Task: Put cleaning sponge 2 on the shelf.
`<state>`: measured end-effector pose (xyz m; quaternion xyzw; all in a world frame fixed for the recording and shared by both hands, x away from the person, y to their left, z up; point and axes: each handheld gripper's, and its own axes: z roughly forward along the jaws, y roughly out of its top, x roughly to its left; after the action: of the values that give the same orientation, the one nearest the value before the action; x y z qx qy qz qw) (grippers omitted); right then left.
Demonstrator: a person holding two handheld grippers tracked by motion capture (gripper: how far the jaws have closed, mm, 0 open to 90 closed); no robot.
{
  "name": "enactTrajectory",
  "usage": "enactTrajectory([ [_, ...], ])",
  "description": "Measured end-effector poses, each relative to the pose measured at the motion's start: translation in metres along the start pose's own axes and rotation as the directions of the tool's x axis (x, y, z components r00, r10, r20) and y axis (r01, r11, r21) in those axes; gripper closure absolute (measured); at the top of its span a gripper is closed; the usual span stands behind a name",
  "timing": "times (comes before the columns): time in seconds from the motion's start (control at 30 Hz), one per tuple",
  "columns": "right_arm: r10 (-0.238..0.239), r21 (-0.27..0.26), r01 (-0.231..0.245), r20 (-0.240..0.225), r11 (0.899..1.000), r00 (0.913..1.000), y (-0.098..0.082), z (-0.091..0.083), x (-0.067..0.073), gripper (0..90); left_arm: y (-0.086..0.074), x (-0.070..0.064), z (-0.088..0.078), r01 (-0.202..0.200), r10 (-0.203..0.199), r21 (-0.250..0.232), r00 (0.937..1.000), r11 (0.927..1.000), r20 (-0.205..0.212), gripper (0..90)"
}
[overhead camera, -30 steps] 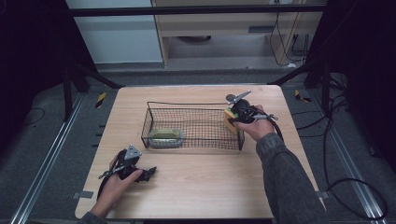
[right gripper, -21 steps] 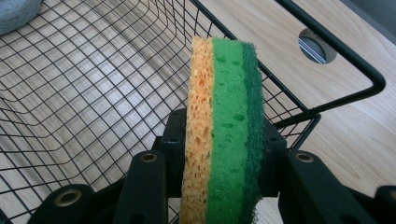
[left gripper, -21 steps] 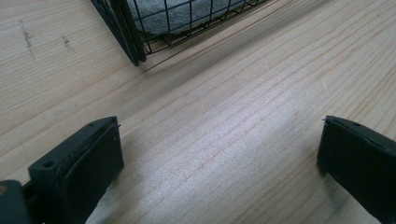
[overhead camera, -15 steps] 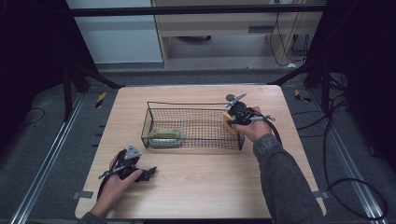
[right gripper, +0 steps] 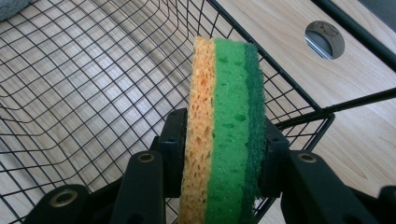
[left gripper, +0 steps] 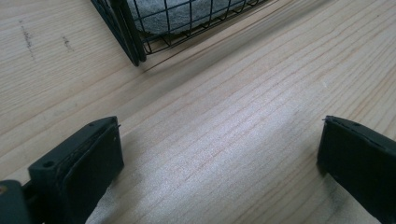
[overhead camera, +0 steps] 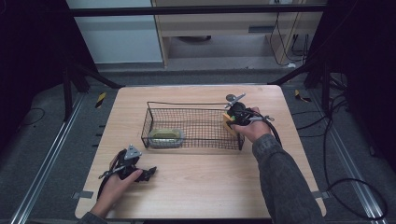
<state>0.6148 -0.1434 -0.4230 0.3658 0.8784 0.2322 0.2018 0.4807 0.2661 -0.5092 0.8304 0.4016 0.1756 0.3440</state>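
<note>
A black wire basket (overhead camera: pixel 194 105) stands in the middle of the wooden table (overhead camera: pixel 201 186). My right gripper (overhead camera: pixel 233 117) hangs over the basket's right end, shut on a sponge (overhead camera: pixel 227 122). In the right gripper view the sponge (right gripper: pixel 224 93) stands on edge with orange, light green and dark green layers, and the pads (right gripper: pixel 175 135) press on both faces above the basket mesh (right gripper: pixel 93 93). My left gripper (overhead camera: pixel 147 173) rests near the table's front left, its jaws open over bare wood (left gripper: pixel 219 154), with the basket corner (left gripper: pixel 135 37) ahead.
A grey-rimmed item with an olive top (overhead camera: pixel 165 135) lies in the basket's left end, seen as grey material (left gripper: pixel 177 11) behind the wire. A round metal-lined hole (right gripper: pixel 324 39) sits in the tabletop beyond the basket. Dark frame legs flank the table.
The right gripper has shifted slightly at the basket's right end, keeping the sponge. The left gripper has stayed where it was.
</note>
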Motion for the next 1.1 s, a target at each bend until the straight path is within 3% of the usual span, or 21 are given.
enactTrajectory([
  [0.53,0.026,0.0,-0.026,-0.023,1.0,0.9994,0.0,-0.013,0.002,54.2,0.0,0.0,0.0,0.0,0.0,0.0,1.0,1.0,0.0,0.0],
  [0.83,0.022,-0.027,-0.023,-0.036,0.999,0.9991,0.002,-0.029,0.009,62.0,0.0,0.0,0.0,-0.004,0.004,0.004,1.0,1.0,0.0,0.0],
  [1.1,0.014,-0.023,-0.015,-0.06,1.0,0.9981,0.006,-0.028,0.018,61.9,0.0,0.0,0.0,-0.004,0.004,0.004,1.0,1.0,0.0,0.0],
])
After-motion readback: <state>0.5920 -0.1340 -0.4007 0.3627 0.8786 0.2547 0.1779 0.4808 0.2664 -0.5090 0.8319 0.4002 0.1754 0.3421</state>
